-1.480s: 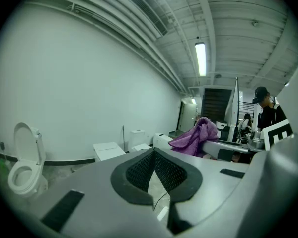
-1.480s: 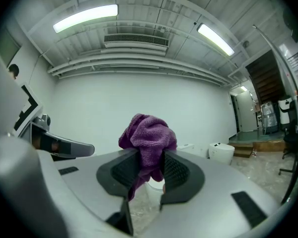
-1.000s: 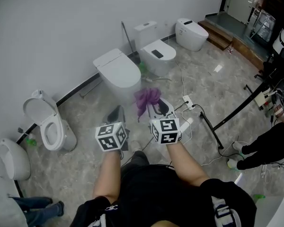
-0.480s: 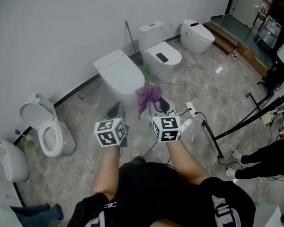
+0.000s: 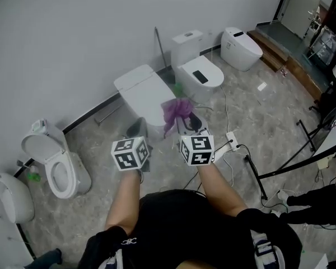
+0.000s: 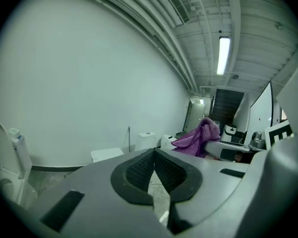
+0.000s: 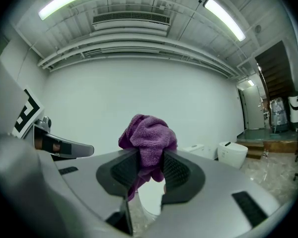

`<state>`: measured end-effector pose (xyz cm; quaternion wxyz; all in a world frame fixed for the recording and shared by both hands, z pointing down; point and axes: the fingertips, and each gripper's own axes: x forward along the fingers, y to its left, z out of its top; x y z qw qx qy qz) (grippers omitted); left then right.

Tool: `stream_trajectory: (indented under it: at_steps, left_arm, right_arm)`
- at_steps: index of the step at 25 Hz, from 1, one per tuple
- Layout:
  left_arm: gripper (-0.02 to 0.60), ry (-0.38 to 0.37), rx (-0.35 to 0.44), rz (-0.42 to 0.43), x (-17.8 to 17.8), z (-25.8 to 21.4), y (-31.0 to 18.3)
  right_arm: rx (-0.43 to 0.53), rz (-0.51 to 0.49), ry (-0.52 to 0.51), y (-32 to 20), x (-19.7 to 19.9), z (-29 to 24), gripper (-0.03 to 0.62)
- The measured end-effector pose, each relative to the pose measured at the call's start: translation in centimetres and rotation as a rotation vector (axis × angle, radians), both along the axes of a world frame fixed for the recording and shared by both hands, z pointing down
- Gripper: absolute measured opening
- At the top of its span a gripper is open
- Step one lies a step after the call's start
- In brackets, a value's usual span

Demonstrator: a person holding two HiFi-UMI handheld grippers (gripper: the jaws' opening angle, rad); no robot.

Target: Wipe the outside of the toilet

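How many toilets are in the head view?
5 along the wall: cut-off toilet far left, lid-up toilet, closed toilet at centre, tank toilet, tankless toilet farthest right. More may sit off-frame.

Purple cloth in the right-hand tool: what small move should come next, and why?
Probably bring the right gripper forward and down to the closed white toilet. Its fingers pinch the purple cloth, which is in the air, not yet on the toilet.

The grey marbled floor fills the head view. 4 white toilets stand on it: a closed toilet at centre, a tank toilet and a rounded toilet at upper right, and an open-lidded toilet at lower left. A white power strip and cables lie right of centre.
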<state>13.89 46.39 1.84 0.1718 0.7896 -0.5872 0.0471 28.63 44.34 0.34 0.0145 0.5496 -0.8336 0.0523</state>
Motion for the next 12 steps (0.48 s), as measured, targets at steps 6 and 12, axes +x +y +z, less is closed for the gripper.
stream_trajectory:
  at_steps: [6,12]
  left_arm:
    - [0.009,-0.01,-0.01,-0.014,-3.2,0.7,-5.2]
    - [0.009,-0.02,-0.039,-0.03,-4.6,2.2,-8.5]
  right_arm:
    - [-0.013,-0.007,-0.016,-5.6,-3.2,0.8,0.121]
    - [-0.039,-0.023,-0.031,-8.9,-4.7,2.3,0.121]
